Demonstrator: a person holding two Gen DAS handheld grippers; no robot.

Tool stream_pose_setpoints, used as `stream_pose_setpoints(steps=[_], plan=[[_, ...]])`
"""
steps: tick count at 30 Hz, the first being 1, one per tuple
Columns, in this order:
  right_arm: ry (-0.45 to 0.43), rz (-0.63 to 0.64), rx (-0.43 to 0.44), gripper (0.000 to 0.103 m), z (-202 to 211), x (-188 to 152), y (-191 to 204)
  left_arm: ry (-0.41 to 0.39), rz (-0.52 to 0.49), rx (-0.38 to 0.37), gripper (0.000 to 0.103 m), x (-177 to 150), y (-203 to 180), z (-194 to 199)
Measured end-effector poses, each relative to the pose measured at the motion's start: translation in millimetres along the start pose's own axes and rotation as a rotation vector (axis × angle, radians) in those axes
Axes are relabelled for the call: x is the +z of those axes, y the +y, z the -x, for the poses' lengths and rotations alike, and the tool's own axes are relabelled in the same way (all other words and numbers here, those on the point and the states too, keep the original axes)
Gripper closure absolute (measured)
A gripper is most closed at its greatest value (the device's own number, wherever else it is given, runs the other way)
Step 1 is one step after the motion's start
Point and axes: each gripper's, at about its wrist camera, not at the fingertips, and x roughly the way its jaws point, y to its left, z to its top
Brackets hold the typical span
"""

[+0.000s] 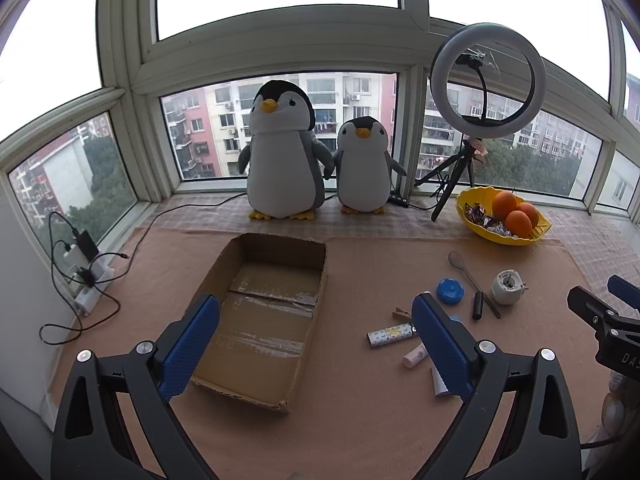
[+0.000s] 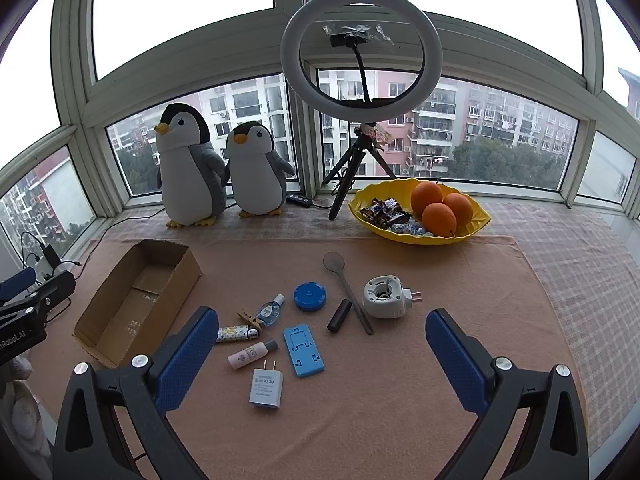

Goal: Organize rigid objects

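I hold the left gripper point(image 1: 316, 344) over the empty box point(image 1: 264, 320), jaws spread; the right gripper point(image 2: 322, 354) hangs above the scattered small things, jaws spread too, holding nothing. I think the charger point(image 2: 266, 388) lies nearest for a first pick.

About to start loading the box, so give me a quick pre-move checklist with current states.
1. Brown cardboard box open and empty: ok.
2. Left gripper jaws open, holding nothing: ok.
3. Right gripper jaws open, holding nothing: ok.
4. White plug-in charger block lying free, nothing on it: ok.
5. Blue flat phone stand apart from the charger: ok.
6. Box fixed against sliding: cannot tell.
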Motion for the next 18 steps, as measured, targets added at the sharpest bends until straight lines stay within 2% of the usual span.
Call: stream_pose_setpoints(steps=[18], plan=[[0.005, 0.010, -0.001, 0.001, -2.6, 0.0, 3.4, -0.002, -0.002, 0.001, 0.006, -1.0, -0.5, 0.4]])
